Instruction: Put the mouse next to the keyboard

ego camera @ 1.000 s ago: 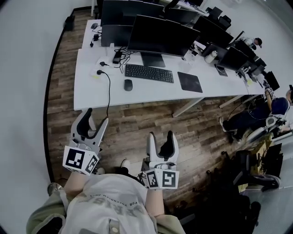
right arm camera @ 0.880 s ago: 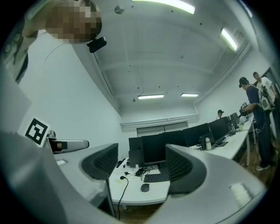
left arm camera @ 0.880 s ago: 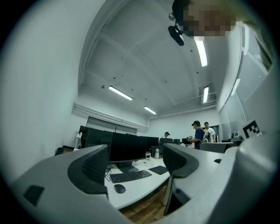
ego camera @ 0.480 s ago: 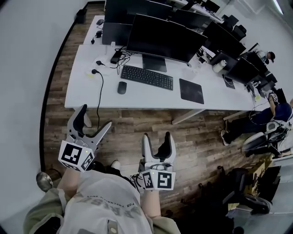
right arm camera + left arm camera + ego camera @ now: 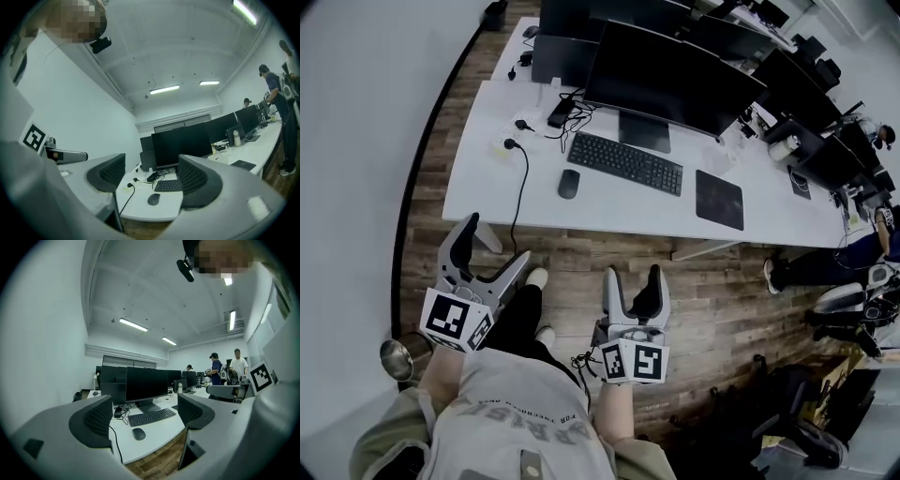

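- my left tool [image 5: 494, 246]: released, jaws spread wide, nothing between the pads; I hold it over the wooden floor [image 5: 703, 281], short of the table [image 5: 609, 206]
- my right tool [image 5: 633, 279]: released and empty (same as its partner), also over the floor
- table: white, ahead of both tools and well apart from them
- mouse [image 5: 569, 184]: dark, on the table near the left end of the keyboard [image 5: 625, 162], not touching it
- keyboard: black, in front of the monitor [image 5: 666, 84]
- mouse pad [image 5: 719, 199]: dark, to the right of the keyboard
- cable [image 5: 522, 183]: black, running across the table's left part and over its front edge
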Motion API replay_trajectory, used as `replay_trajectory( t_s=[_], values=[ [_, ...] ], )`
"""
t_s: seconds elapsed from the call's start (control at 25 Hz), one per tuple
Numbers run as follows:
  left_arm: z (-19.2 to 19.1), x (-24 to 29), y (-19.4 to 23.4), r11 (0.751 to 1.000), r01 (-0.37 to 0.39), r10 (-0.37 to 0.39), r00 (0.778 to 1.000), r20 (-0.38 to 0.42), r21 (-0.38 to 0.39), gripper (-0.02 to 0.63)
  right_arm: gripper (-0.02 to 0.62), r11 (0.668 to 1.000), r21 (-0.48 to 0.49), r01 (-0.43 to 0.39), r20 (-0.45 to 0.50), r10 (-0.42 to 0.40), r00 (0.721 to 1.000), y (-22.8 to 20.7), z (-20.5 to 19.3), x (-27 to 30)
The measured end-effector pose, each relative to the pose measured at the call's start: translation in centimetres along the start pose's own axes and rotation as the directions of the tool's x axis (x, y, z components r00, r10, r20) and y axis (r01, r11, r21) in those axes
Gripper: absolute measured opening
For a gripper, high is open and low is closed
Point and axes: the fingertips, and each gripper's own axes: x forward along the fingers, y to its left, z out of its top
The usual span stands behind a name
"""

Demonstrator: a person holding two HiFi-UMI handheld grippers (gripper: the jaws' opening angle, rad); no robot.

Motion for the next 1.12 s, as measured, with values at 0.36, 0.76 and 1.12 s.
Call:
replay_trajectory(
  t_s=[0.36, 0.76, 1.12],
  values=[
    [0.3, 9.4, 6.6, 0.999, 0.024, -0.024, 1.000, 0.001, -0.047, 0.416, 0.347, 1.000, -0.016, -0.003, -0.088, 0.002, 0.996, -0.5, -3.7, 11.1],
    [-0.8, 17.6, 12.7, 0.994, 0.064, -0.067, 0.997, -0.036, -0.094, 0.416, 0.347, 0.999, 0.031, 0.024, -0.219, -0.017, 0.976, 0.1, -9.3, 21.5],
    [-1.9, 20.3, 14.9, 0.991, 0.067, -0.076, 0.994, -0.081, -0.114, 0.416, 0.347, 0.999, -0.001, 0.037, -0.367, -0.035, 0.930, 0.1, -16.1, 26.6]
  ],
)
